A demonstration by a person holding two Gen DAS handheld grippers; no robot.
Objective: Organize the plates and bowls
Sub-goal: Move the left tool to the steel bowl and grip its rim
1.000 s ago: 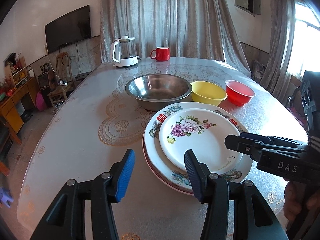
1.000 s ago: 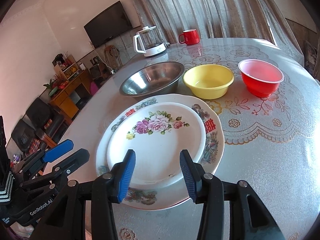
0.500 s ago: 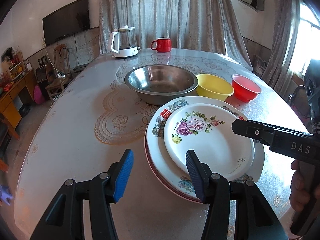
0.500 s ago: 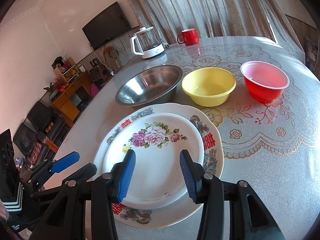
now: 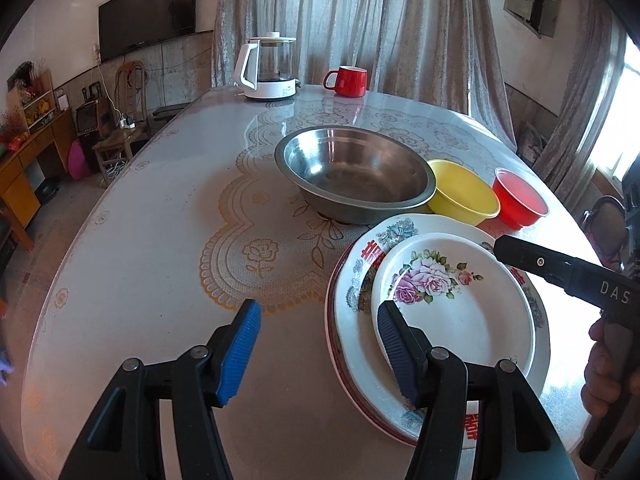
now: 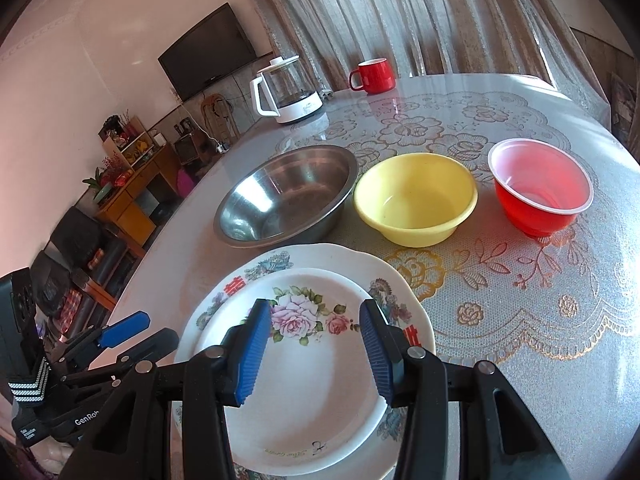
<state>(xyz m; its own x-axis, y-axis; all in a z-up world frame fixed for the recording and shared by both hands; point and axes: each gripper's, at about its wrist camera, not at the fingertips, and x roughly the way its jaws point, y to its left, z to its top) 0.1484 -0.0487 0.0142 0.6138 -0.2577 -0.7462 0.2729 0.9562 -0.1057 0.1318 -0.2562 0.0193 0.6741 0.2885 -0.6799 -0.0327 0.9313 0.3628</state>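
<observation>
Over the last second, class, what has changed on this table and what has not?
Both claws have moved in over the plate stack: the left claw has just been opening, nothing between its jaws; the right claw hangs open above the small floral plate. Nothing was gripped or released. Plates and bowls stayed put.

- We see our right gripper (image 6: 314,346), jaws apart and empty, over the small white rose-patterned plate (image 6: 304,392).
- That plate sits on a larger scalloped floral plate (image 6: 320,256).
- Beyond: steel bowl (image 6: 286,196), yellow plastic bowl (image 6: 416,198), red plastic bowl (image 6: 540,192).
</observation>
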